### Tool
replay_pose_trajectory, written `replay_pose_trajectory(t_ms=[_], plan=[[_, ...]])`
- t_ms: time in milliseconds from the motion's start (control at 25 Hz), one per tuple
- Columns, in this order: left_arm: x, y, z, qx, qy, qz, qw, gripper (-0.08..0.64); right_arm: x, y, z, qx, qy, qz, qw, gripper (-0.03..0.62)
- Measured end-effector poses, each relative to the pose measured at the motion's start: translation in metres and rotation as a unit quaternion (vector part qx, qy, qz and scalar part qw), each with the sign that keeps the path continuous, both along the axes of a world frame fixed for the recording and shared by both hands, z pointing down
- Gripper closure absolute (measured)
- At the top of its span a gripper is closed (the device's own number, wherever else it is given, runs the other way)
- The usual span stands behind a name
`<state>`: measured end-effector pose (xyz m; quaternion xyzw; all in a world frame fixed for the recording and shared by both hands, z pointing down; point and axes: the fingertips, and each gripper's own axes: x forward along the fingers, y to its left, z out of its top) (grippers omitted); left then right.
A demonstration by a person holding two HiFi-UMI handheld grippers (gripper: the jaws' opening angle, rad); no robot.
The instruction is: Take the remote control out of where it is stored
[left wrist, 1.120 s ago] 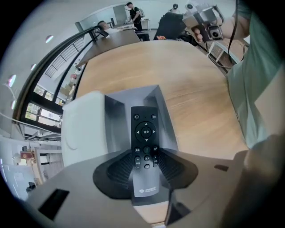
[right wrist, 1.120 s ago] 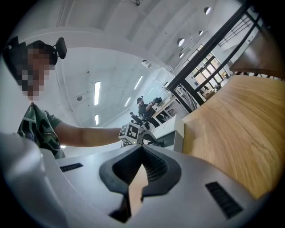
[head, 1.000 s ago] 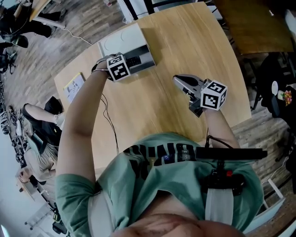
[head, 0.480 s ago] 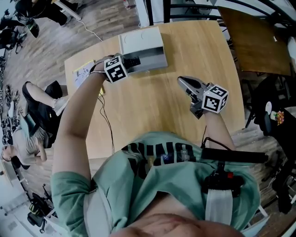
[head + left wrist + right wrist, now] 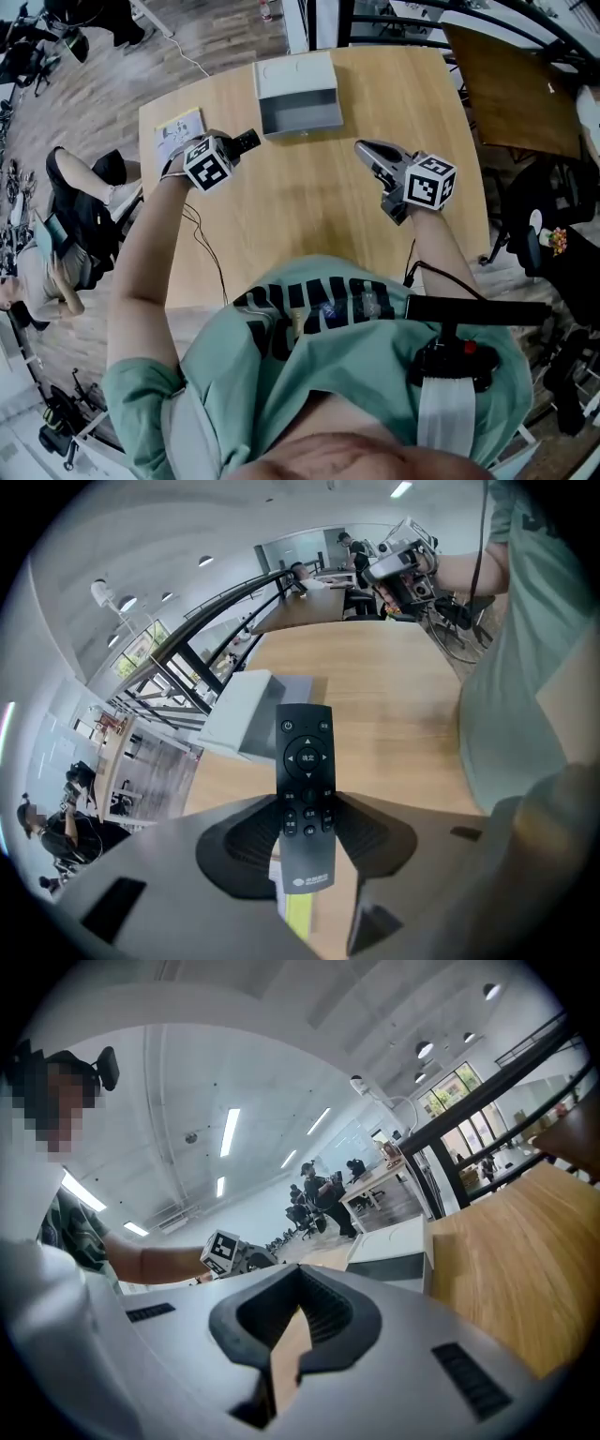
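Since the remote control (image 5: pixel 305 789) is already clear of its store and hangs above the bare table (image 5: pixel 309 216), the step in hand is judged to be the carry and set-down

Item 1, remote control: black, slim, clamped by its long edges between the pads of the left gripper (image 5: pixel 307 819), key face toward that gripper's camera. The grip sits on the lower half, so the long upper end sticks out free. Handling advice: hold the clamp firm, avoid quick swings that could pivot it, lower it flat to the wood before parting the jaws.

Item 2, storage box (image 5: pixel 300 122): grey, white top, open front, at the far edge of the table, well apart from the remote; nothing can be seen inside it.

Item 3, right gripper (image 5: pixel 292 1321): jaws drawn together on nothing, held over the table's right side, free to steady if needed.

Item 4, leaflet (image 5: pixel 178 131): at the table's far left corner, just beside the left gripper.

Writing: centre key of the remote reads 确定; white logo low on its body too small to read. Leaflet print illegible. Gripper cubes bear square markers only. Large dark letters on the person's green shirt (image 5: pixel 319 375) are folded, not readable
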<state>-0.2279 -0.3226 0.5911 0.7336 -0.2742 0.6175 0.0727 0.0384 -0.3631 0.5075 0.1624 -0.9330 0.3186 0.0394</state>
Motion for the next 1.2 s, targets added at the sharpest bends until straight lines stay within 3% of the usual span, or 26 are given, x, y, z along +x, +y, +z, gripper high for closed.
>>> replay_pose_trajectory(t_ms=[400, 800, 1200], plan=[[-0.029, 0.09, 0.038, -0.027, 0.034, -0.062, 0.9971, 0.374, -0.033, 0.013, 0.0, -0.005, 0.021, -0.026, 0.999, 0.592], [-0.064, 0.159, 0.096, -0.055, 0.063, -0.13, 0.988, 0.374, -0.084, 0.032, 0.017, -0.013, 0.056, -0.066, 0.996, 0.592], [-0.084, 0.184, 0.13, -0.068, 0.083, -0.179, 0.978, 0.374, -0.114, 0.037, 0.022, -0.011, 0.087, -0.091, 0.992, 0.592]])
